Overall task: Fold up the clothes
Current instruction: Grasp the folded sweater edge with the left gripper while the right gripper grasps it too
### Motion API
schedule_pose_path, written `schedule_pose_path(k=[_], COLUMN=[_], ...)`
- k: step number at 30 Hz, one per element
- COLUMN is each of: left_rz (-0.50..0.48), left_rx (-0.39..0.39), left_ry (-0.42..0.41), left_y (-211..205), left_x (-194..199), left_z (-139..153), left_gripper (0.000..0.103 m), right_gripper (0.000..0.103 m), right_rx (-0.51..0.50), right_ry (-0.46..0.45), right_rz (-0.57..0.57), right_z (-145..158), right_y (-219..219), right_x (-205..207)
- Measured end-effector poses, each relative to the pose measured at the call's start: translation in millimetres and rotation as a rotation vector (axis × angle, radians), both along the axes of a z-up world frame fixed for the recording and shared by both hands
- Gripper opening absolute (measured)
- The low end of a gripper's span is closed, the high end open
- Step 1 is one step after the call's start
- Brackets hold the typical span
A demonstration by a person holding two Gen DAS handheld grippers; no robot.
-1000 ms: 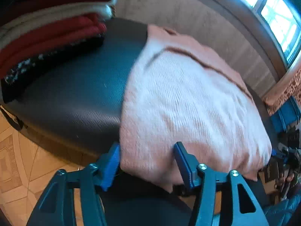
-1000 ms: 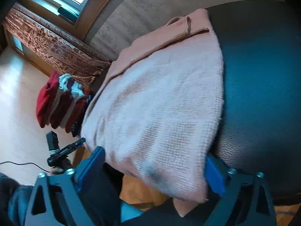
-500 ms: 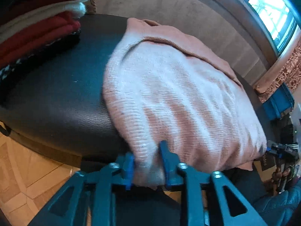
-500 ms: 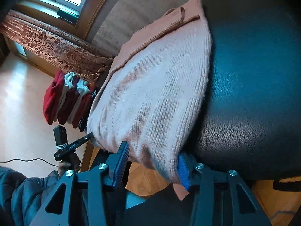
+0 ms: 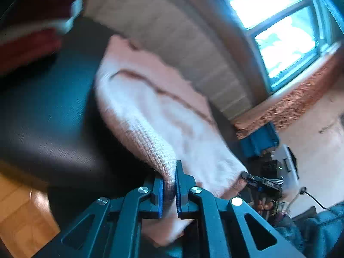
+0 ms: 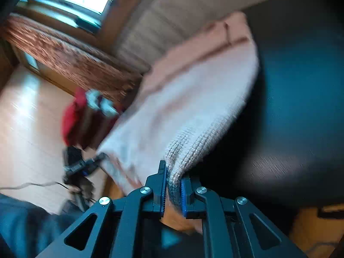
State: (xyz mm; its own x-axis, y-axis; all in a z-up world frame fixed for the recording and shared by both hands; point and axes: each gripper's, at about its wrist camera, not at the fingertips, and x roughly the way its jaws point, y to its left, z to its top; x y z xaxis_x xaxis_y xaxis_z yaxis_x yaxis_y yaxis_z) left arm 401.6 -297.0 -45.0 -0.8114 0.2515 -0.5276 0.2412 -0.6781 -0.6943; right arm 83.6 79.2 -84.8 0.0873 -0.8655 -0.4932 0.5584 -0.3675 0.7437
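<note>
With the left claw (image 5: 169, 190) and right claw (image 6: 173, 190) closing tight on the pink knit sweater's (image 5: 163, 116) near hem at the black seat's (image 5: 43, 111) front edge, raise both corners evenly and carry them toward the far edge.

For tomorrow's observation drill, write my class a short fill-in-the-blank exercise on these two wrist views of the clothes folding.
1. Both grippers are closing on the near edge of a knitted ____ sweater.
2. The sweater lies on a black ____ seat.
3. The pads of the left gripper and the right gripper are coloured ____.
4. Daylight enters through a ____ beyond the seat.

Missing words: pink; leather; blue; window
</note>
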Motion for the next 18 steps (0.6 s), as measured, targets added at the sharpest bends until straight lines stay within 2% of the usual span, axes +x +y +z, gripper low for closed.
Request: schedule_pose_path(k=[8, 12, 15, 16, 18], left_rz=[-0.002, 0.063, 0.127, 0.142, 0.151], left_rx=[-0.017, -0.003, 0.004, -0.004, 0.004], left_ry=[0.151, 0.183, 0.141, 0.096, -0.050], left_y=[-28.5, -66.4, -100.8, -110.4, -124.5], left_x=[-55.3, -119.1, -169.7, -187.8, -220.7], left_z=[59.4, 67.0, 56.6, 46.4, 10.2], left_gripper=[0.007, 0.007, 0.007, 0.007, 0.007], right_gripper=[0.011, 0.010, 0.010, 0.010, 0.010], right_rx=[-0.163, -0.185, -0.169, -0.155, -0.087], right_ry=[0.000, 0.039, 0.058, 0.048, -0.001], right_rz=[0.003, -0.023, -0.083, -0.107, -0.150], right_z=[53.3, 72.5, 72.9, 67.3, 42.3], right_y=[-32.8, -63.6, -93.2, -103.3, -128.3], right_x=[-32.4, -77.7, -133.1, -152.2, -190.3])
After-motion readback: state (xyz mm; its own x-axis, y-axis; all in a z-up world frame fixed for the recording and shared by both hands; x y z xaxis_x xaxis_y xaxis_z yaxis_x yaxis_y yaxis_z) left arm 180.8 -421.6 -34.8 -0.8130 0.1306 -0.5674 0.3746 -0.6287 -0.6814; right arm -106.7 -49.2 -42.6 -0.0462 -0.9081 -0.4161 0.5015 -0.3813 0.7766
